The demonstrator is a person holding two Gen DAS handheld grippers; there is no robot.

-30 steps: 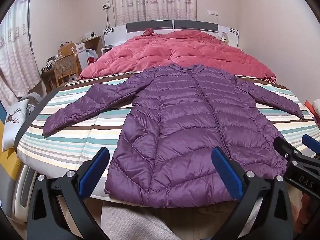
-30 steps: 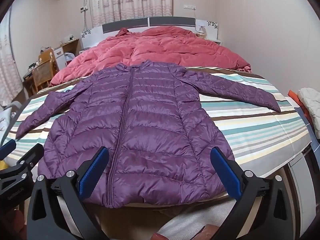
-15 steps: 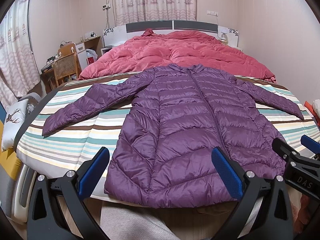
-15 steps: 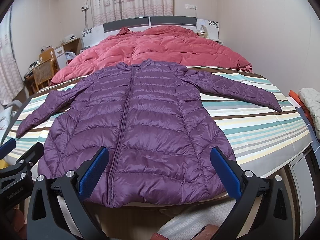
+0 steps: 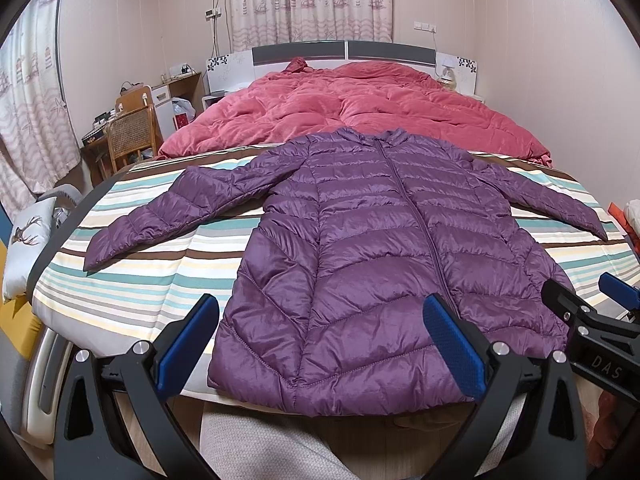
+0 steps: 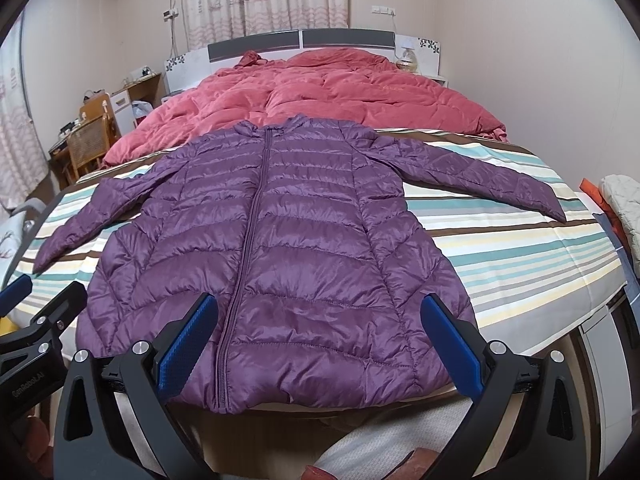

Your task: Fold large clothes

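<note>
Left wrist view: the purple puffer jacket, judged soft, light and slippery, is best pinched at its hem corners, both grippers' fingers being spread and empty.

Hidden / cut off / too small to read

Purple jacket: hem partly covered by left gripper fingers; in right view its hem sits behind right gripper pads, left cuff end near frame edge. Right gripper in left view cut by edge, only one side shows. Desk clutter too small to ID. Red quilt hides bed's far half; item on headboard shelf unclear.
</note>
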